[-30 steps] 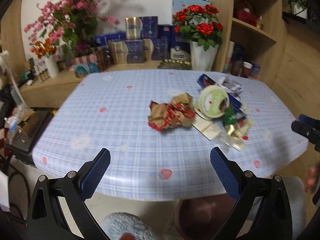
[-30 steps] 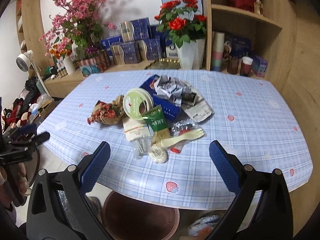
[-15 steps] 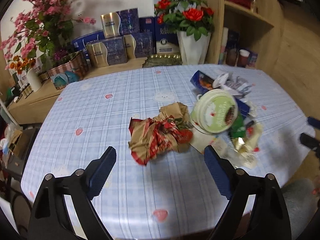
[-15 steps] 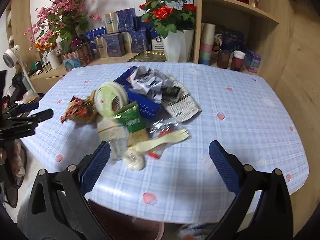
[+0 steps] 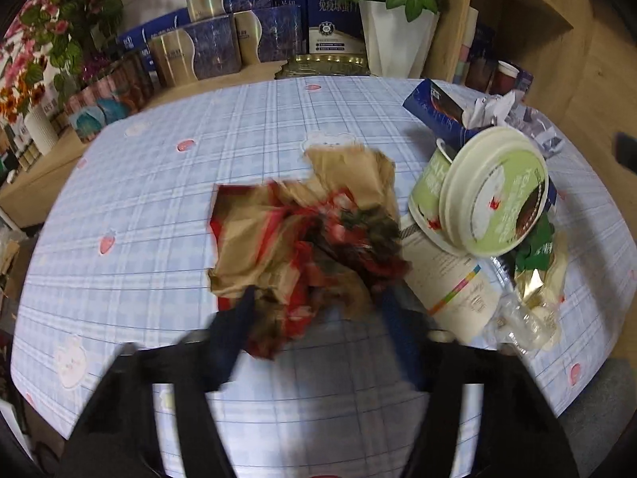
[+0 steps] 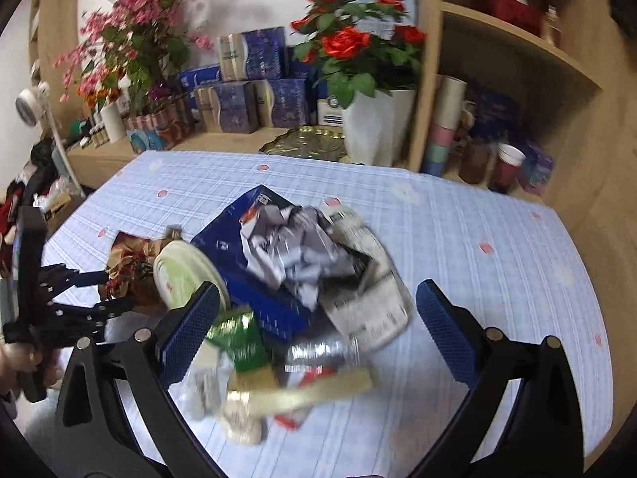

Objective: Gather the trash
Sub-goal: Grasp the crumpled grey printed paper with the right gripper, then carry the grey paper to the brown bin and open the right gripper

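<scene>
A pile of trash lies on the blue checked tablecloth (image 5: 167,183). A crumpled brown and red paper bag (image 5: 306,235) is at its left end, also seen in the right wrist view (image 6: 131,271). My left gripper (image 5: 318,302) is open, its blurred fingers on either side of the bag's near edge. A green and white lidded cup (image 5: 489,191) lies on its side to the right. My right gripper (image 6: 318,322) is open above a blue box (image 6: 262,275), crumpled grey paper (image 6: 302,251), a green packet (image 6: 243,342) and a cream plastic spoon (image 6: 314,390).
A white vase of red roses (image 6: 374,123), blue gift boxes (image 6: 254,91) and pink flowers (image 6: 131,36) stand on the sideboard behind the table. A wooden shelf unit (image 6: 509,79) with cups is at the back right. A printed card (image 5: 450,279) lies beside the cup.
My left gripper has moved forward and its fingers have narrowed around the paper bag. My right gripper has moved forward over the trash pile.
</scene>
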`<control>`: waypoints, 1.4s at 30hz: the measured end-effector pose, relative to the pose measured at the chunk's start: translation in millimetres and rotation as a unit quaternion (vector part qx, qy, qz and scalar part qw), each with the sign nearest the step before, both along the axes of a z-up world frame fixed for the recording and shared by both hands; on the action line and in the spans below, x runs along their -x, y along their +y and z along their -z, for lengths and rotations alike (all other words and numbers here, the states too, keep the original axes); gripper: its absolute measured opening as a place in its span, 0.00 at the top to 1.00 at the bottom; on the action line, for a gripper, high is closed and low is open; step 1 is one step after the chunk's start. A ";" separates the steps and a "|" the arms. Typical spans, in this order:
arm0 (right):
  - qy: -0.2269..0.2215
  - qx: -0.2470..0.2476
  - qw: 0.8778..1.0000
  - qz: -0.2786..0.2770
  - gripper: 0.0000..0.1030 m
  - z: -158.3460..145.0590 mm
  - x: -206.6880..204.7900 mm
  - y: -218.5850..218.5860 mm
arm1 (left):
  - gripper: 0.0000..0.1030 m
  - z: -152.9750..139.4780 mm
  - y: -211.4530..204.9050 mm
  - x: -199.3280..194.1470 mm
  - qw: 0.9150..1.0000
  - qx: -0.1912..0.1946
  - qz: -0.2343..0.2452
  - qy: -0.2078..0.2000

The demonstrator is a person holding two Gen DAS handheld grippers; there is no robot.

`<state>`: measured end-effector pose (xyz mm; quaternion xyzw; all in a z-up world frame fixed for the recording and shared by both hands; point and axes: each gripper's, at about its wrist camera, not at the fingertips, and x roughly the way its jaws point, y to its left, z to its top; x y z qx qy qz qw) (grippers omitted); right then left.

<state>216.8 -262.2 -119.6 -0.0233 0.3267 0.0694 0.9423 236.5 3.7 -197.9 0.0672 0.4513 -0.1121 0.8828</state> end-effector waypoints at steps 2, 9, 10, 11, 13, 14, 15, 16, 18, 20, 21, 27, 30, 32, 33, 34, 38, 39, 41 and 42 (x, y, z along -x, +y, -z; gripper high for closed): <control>0.008 -0.004 1.000 -0.009 0.05 3.3 -19.6 5.4 | 0.62 -1.0 3.9 1.4 1.000 -0.001 0.000 -0.004; 0.041 -0.006 0.999 -0.026 0.05 19.5 -68.1 24.7 | 0.67 -14.3 30.6 5.8 0.998 0.052 -0.021 -0.019; 0.044 -0.003 0.999 -0.024 0.05 22.0 -74.8 27.4 | 0.67 -17.3 34.1 6.9 0.998 0.057 -0.024 -0.023; 0.047 -0.003 0.999 -0.021 0.05 24.2 -80.0 29.4 | 0.67 -19.4 35.1 8.2 0.998 0.060 -0.026 -0.025; 0.055 -0.007 0.998 -0.013 0.05 28.2 -90.9 31.1 | 0.68 -22.9 39.4 10.3 0.997 0.068 -0.028 -0.028; 0.058 -0.010 0.998 -0.010 0.05 30.3 -93.4 31.4 | 0.68 -23.5 40.3 11.8 0.997 0.070 -0.028 -0.029; 0.069 -0.010 0.998 -0.006 0.05 33.5 -99.6 32.4 | 0.68 -24.2 40.9 13.0 0.997 0.071 -0.028 -0.030; 0.080 -0.005 0.997 0.000 0.05 37.1 -104.8 33.8 | 0.68 -24.1 41.3 13.9 0.997 0.073 -0.028 -0.030; 0.100 0.004 0.995 0.009 0.05 43.8 -111.9 35.2 | 0.69 -23.6 43.1 15.9 0.996 0.080 -0.030 -0.027; 0.114 -0.014 0.993 0.016 0.06 47.7 -113.7 32.0 | 0.69 -23.0 45.2 17.9 0.995 0.088 -0.033 -0.026; 0.118 -0.030 0.992 0.015 0.11 47.9 -113.0 28.8 | 0.70 -23.7 46.4 19.3 0.995 0.092 -0.035 -0.026; 0.112 -0.057 0.992 -0.006 0.35 38.8 -94.4 19.2 | 0.72 -35.9 52.4 27.9 0.993 0.106 -0.040 -0.043; 0.099 -0.069 0.993 -0.002 0.37 29.7 -84.5 12.3 | 0.72 -46.3 53.3 29.9 0.992 0.109 -0.044 -0.055; 0.088 -0.074 0.993 0.001 0.38 22.5 -78.1 8.7 | 0.73 -52.9 53.8 32.4 0.991 0.114 -0.044 -0.060; 0.079 -0.077 0.994 0.001 0.38 17.7 -73.7 7.0 | 0.73 -56.7 53.4 34.2 0.990 0.117 -0.043 -0.063; 0.072 -0.081 0.994 0.001 0.38 12.8 -69.1 5.5 | 0.73 -61.8 52.6 36.6 0.990 0.120 -0.042 -0.067; 0.044 -0.094 0.995 -0.001 0.38 -6.2 -44.7 3.1 | 0.81 -77.1 47.7 48.4 0.989 0.126 -0.029 -0.076; 0.035 -0.097 0.995 -0.005 0.38 -11.2 -36.0 3.5 | 0.81 -81.7 45.2 52.4 0.989 0.123 -0.026 -0.080; 0.023 -0.105 0.994 -0.012 0.38 -19.8 -19.5 4.2 | 0.92 -89.0 40.2 60.5 0.989 0.120 -0.019 -0.086; 0.019 -0.106 0.994 -0.014 0.38 -22.1 -13.2 5.2 | 1.00 -90.8 39.3 62.8 0.989 0.118 -0.017 -0.085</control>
